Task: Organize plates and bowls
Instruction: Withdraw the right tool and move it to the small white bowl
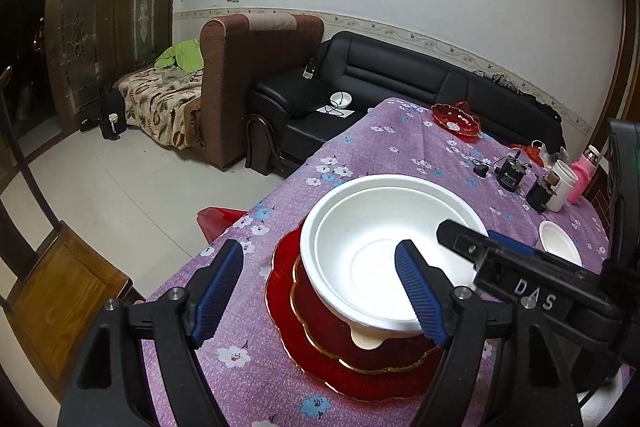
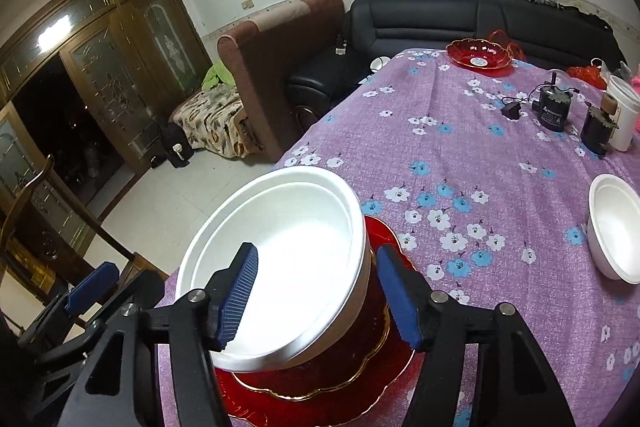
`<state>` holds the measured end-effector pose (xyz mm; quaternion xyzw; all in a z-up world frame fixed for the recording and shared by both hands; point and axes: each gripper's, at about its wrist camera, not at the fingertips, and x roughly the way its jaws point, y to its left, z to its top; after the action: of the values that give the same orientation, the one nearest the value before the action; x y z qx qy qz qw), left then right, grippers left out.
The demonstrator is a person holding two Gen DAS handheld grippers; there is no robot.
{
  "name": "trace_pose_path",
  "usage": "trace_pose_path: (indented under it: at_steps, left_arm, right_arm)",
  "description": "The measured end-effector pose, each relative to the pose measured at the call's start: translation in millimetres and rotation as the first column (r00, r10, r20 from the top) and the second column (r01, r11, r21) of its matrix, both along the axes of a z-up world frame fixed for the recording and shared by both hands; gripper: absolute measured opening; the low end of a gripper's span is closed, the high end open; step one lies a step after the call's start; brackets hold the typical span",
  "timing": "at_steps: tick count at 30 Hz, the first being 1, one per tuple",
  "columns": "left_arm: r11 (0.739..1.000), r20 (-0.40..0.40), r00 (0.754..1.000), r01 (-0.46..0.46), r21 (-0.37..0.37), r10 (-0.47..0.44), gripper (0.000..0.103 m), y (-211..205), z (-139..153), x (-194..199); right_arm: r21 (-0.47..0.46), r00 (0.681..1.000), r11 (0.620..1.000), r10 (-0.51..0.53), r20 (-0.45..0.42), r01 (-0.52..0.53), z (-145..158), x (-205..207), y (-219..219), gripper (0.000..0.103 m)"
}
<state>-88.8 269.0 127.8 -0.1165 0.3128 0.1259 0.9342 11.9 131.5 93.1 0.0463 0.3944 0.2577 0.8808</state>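
A large white bowl (image 1: 384,247) (image 2: 288,267) sits on a gold-rimmed red plate (image 1: 360,355) (image 2: 352,375), which lies on a larger red plate (image 1: 288,323) (image 2: 244,407). My right gripper (image 2: 316,295) is open, its jaws straddling the bowl's near rim without pinching it; it also shows in the left wrist view (image 1: 472,239). My left gripper (image 1: 320,291) is open and empty, just in front of the stack. A small white bowl (image 1: 558,239) (image 2: 614,227) stands to the right. A red glass dish (image 1: 456,119) (image 2: 478,53) sits at the far edge.
Purple flowered tablecloth (image 2: 460,155) covers the table. Black adapters (image 2: 552,109), a white cup (image 2: 622,115) and a pink bottle (image 1: 584,171) stand at the far right. A wooden chair (image 1: 52,283) is at the left, and sofas (image 1: 400,75) stand behind the table.
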Motion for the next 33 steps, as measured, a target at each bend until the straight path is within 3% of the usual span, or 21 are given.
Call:
trace_pose_path:
  at_steps: [7, 13, 22, 33]
  left_arm:
    - [0.998, 0.012, 1.0, -0.007, 0.063, 0.006, 0.078, -14, 6, -8]
    - [0.988, 0.024, 1.0, 0.015, 0.151, -0.019, 0.083, -43, 12, -14]
    - [0.958, 0.04, 0.994, 0.084, 0.276, -0.099, 0.084, -98, 23, -22]
    - [0.919, 0.015, 0.983, 0.165, 0.359, -0.182, 0.084, -155, 22, -17]
  right_arm:
    - [0.042, 0.997, 0.998, -0.047, 0.063, 0.044, 14, -11, -20, 0.067]
    - [0.073, 0.994, 0.993, -0.092, 0.06, 0.088, 18, -20, -52, 0.069]
    - [0.12, 0.985, 0.979, -0.171, 0.032, 0.166, 14, -28, -109, 0.069]
    - [0.161, 0.96, 0.95, -0.277, 0.032, 0.269, 13, -31, -183, 0.07]
